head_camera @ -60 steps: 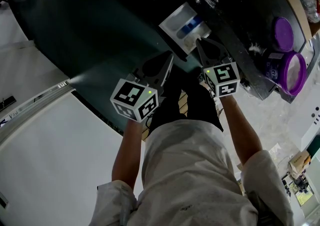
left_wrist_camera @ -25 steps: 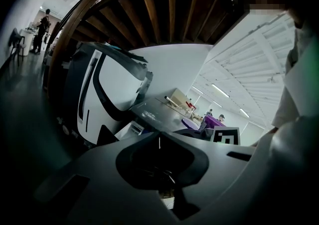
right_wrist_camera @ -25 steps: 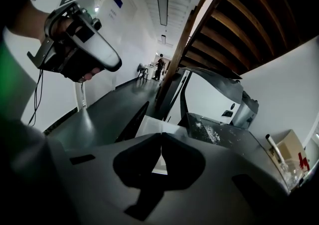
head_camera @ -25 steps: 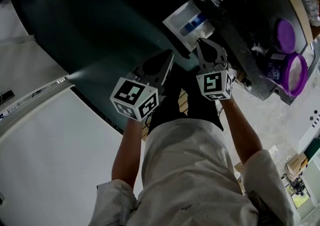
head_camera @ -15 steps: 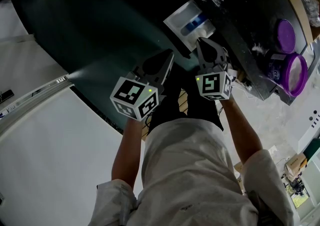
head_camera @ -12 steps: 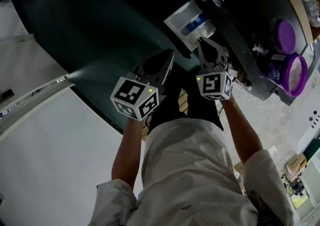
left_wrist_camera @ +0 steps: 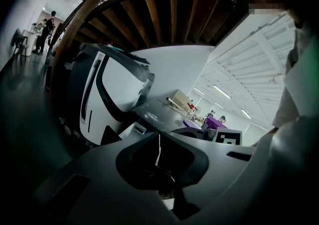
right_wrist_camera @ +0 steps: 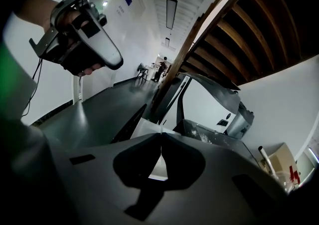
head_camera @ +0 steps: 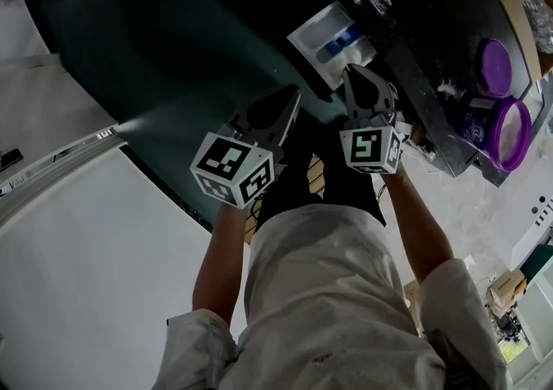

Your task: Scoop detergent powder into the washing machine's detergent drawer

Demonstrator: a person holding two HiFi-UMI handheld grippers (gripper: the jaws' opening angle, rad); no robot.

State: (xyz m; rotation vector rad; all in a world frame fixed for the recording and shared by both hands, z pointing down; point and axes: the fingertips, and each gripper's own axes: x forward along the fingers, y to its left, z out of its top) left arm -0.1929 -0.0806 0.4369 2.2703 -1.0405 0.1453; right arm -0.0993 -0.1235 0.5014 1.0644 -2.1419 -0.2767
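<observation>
Right tongs [head_camera: 354,75] pressed together on nothing, tips just beside the open detergent drawer [head_camera: 311,38]. Left tongs [head_camera: 289,99] closed and empty too, close alongside. Purple detergent tub [head_camera: 477,117] sits open, far right.

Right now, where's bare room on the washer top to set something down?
Bare: dark washer top between open white detergent drawer and round purple lid, lightly powder-dusted. Crowded: right edge, lid beside open purple tub.

Behind the left gripper [head_camera: 292,96] and right gripper [head_camera: 350,71], white short sleeves [head_camera: 200,343] end near the elbows. The white shirt [head_camera: 320,293] hangs over dark trousers [head_camera: 346,181]. Both grippers are dark grey, each with a white cube [head_camera: 232,170] bearing black square markers.
</observation>
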